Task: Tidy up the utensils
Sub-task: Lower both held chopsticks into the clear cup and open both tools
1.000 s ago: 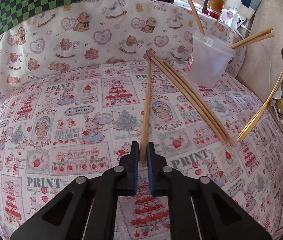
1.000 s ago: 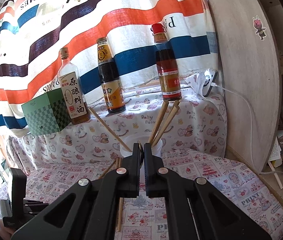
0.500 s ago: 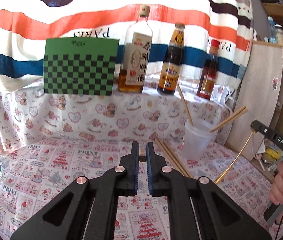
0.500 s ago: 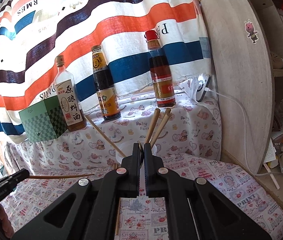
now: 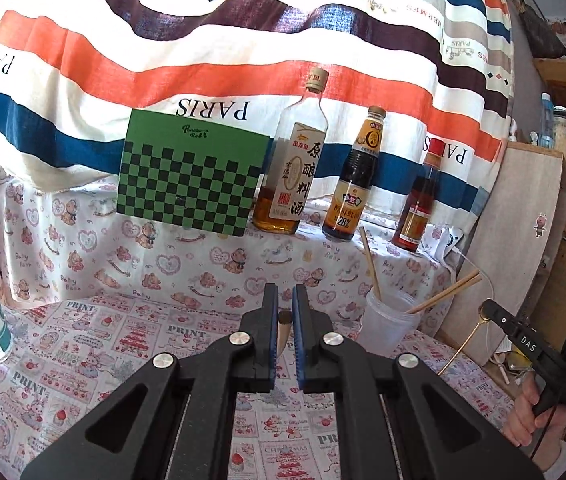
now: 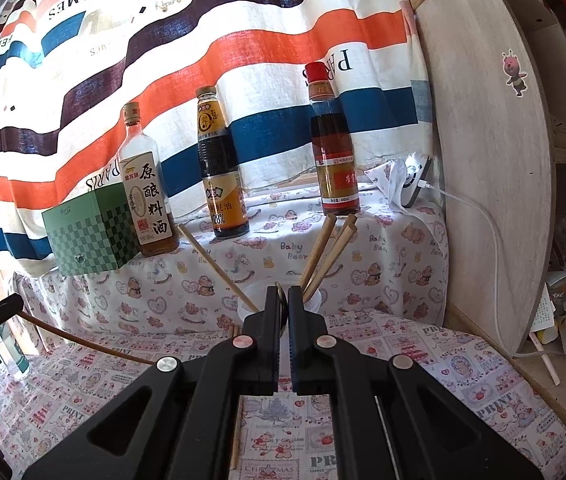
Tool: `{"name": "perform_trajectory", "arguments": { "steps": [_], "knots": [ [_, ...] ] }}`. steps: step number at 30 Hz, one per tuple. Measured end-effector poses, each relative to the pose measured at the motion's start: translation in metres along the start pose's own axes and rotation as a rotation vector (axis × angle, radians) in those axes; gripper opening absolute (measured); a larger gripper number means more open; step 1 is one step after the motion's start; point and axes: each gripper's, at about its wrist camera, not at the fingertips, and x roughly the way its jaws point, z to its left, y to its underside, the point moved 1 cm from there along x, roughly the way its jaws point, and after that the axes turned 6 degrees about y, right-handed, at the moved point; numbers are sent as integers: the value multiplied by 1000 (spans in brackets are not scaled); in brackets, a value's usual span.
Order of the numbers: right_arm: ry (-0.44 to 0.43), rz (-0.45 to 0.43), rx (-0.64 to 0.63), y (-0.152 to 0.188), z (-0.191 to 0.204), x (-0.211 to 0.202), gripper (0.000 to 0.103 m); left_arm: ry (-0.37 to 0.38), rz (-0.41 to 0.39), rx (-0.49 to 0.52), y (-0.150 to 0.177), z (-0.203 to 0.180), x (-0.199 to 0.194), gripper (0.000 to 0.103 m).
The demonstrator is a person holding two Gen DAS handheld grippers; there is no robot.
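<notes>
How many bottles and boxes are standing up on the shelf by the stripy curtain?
Bottles: 3 (clear bottle, dark bottle, red-capped bottle)
Boxes: 1 (green checkered box)
Total: 4

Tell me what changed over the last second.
The left gripper, shut on a chopstick, lifted it off the tablecloth and tilted up toward the bottles. The right gripper stayed put, shut on a gold utensil. The cup and its chopsticks are unchanged.
</notes>
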Motion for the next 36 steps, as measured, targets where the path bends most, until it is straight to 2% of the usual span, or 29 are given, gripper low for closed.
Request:
{"name": "perform_trajectory", "arguments": {
  "steps": [7, 11, 16, 19, 20, 23, 24, 27, 29, 30, 31, 33, 36],
  "knots": [
    [-29, -21, 46, -3, -11, 1, 4, -4, -12, -39, -21, 0, -2, 6],
    [-42, 7, 100, -5, -22, 7, 4, -31, -21, -1, -46, -11, 2, 6],
    [-70, 33, 123, -7, -26, 11, 4, -82, 7, 37, -70, -27, 14, 6],
    [-80, 23, 81, -10, -20, 7, 4, -70, 37, 28, -80, -34, 24, 6],
    [-99, 37, 60, -12, -17, 7, 4, -65, 47, 23, -82, -36, 27, 6],
    [-198, 149, 2, -23, -2, 13, 4, -49, 63, 48, -92, -49, 38, 6],
    [-198, 136, -29, -30, 3, 12, 4, -50, 65, 61, -96, -54, 41, 6],
    [-124, 20, -156, -59, 21, 2, 4, -37, 56, 74, -107, -69, 52, 6],
    [-78, -32, -194, -82, 29, 4, 4, -36, 15, 47, -121, -77, 59, 6],
    [-40, -48, -202, -93, 31, 7, 4, -5, -5, 20, -130, -82, 64, 6],
    [18, -66, -191, -102, 31, 11, 4, 26, -3, 5, -138, -87, 71, 6],
    [122, -99, -141, -117, 28, 20, 4, 34, -7, -4, -153, -101, 86, 6],
    [187, -150, -75, -130, 17, 34, 4, 10, -60, 41, -168, -121, 99, 6]
  ]
}}
